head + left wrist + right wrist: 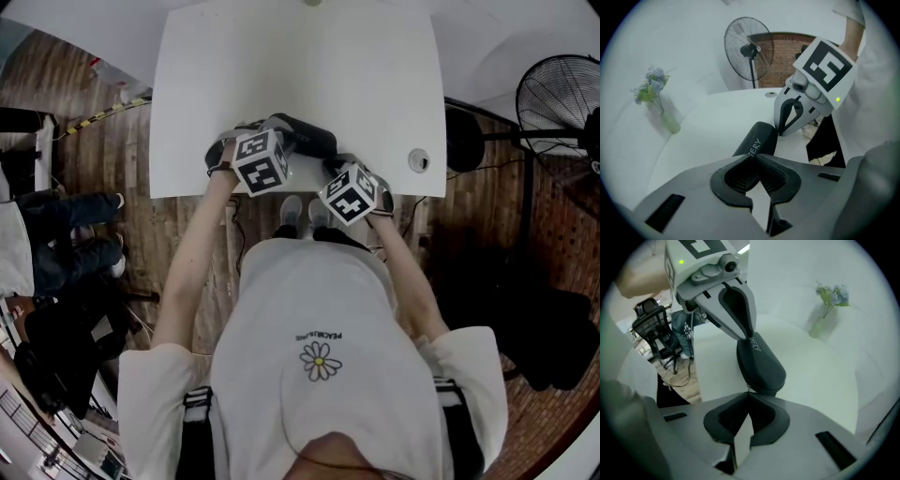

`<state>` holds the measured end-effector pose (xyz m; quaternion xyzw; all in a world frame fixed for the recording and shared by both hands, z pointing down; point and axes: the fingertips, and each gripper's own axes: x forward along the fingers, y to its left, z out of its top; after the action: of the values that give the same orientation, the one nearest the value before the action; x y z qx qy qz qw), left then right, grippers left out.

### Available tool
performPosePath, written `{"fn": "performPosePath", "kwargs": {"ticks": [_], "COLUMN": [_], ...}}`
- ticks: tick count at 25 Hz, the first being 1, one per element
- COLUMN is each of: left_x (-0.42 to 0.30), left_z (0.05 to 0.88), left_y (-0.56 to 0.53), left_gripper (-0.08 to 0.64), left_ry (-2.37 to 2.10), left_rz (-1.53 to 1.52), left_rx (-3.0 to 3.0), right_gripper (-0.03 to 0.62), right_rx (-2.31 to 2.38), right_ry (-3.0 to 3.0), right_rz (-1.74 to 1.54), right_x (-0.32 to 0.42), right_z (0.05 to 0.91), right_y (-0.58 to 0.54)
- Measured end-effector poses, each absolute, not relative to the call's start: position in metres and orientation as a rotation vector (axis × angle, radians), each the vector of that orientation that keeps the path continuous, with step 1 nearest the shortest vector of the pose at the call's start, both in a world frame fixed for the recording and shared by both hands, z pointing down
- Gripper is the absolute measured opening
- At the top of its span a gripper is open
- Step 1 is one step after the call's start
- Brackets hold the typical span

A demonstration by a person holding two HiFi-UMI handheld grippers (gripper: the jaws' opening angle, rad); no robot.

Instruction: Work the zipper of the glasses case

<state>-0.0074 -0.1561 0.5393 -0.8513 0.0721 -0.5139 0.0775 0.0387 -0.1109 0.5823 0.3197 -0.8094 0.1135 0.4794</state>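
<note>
Lying close to the near edge of the white tabletop (300, 66), the black glasses case (305, 139) sits between the two tongs. Its length runs left to right, and its right end is a little nearer. The case rests flat and looks closed.

The left tongs (755, 157) pinch the case's left end. Their dark pads are drawn nearly together on the shell, just beside the pale lettering printed there. The right tongs (748, 393) are pressed together, and their tips meet on the small metal zipper pull (748, 387) at the case's right end. Both tongs point steeply down at the case from the near side, each with its marker cube uppermost.

The person stands at the near edge in a white T-shirt (319, 309) with a daisy printed on the chest, forearms reaching out over the tabletop's edge.

A round grommet (418, 159) sits in the tabletop just right of the right tongs. A black standing fan (558, 98) stands on the wooden floor, well apart to the right. A slim vase of blue flowers (829, 298) stands far off against the white backdrop. A black office chair (654, 329) stands on the floor to the left.
</note>
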Motion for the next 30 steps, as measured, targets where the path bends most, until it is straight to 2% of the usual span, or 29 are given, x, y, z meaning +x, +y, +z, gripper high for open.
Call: {"fn": "performPosePath", "kwargs": {"ticks": [8,16,30], "left_x": [0.015,0.03,0.028], "left_z": [0.522,0.544,0.543], "left_y": [-0.178,-0.16,-0.159], "left_gripper": [0.046,0.017,0.015], "left_ry": [0.355,0.217,0.26], "left_rz": [-1.409,-1.52,-1.49], "left_rx": [-2.534,-2.646,-2.652], "right_gripper": [0.008,0.008,0.008], "right_rx": [0.78,0.788,0.689], "right_ry": [-1.774,-1.826,-2.003], "right_rz": [0.003,0.088,0.181], "right_x": [0.113,0.114,0.017], "right_z": [0.582,0.587,0.584], "right_y": [-0.158,-0.152,-0.126]}}
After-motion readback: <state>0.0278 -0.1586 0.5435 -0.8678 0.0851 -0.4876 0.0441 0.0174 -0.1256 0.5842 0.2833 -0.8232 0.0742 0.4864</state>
